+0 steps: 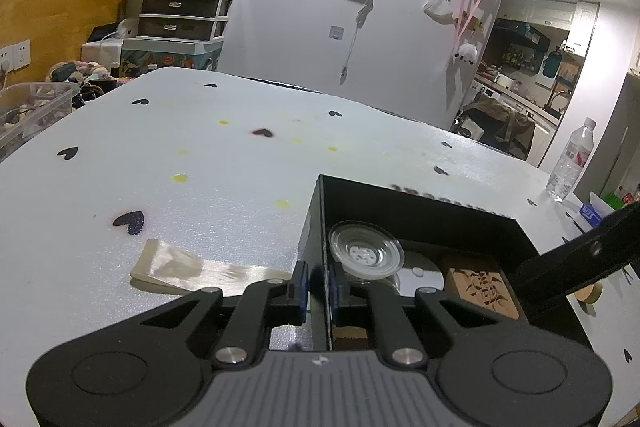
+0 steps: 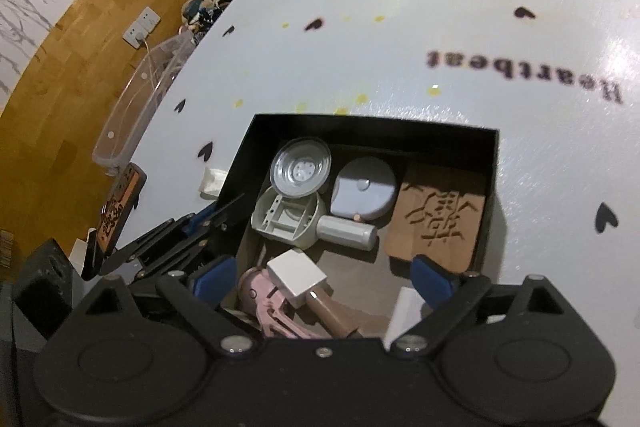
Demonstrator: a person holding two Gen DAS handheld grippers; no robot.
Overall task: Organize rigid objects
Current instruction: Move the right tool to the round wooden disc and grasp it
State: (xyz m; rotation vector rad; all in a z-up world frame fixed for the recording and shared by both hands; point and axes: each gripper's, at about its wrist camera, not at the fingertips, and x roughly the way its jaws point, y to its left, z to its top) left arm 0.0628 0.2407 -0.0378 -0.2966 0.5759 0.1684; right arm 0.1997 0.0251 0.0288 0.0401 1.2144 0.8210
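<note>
The black box (image 2: 493,163) sits on the white surface (image 2: 400,47) and serves as the collecting point; it holds a clear round dish (image 2: 301,167), a grey round disc (image 2: 364,193), a grey handled holder (image 2: 286,217), a carved wooden block (image 2: 438,215), a white cube (image 2: 296,277) and a pink tool (image 2: 266,303), all lying loosely packed against one another. The left gripper (image 1: 318,285) has its fingers clamped together on the box's near-left wall, one pad outside and one inside, evidently to steady the box while items go in. The right gripper (image 2: 322,277) hangs above the box's near end with its fingers spread wide and nothing pressed between them; the white cube and pink tool lie beneath and between the fingers, not gripped. Judged from this, an item has likely been dropped and the fingers are free. Outside the box, to its left, a pale flat piece (image 1: 192,269) lies on the surface, probably yet to be collected. A water bottle (image 1: 572,161) stands well beyond the box's far right.
</note>
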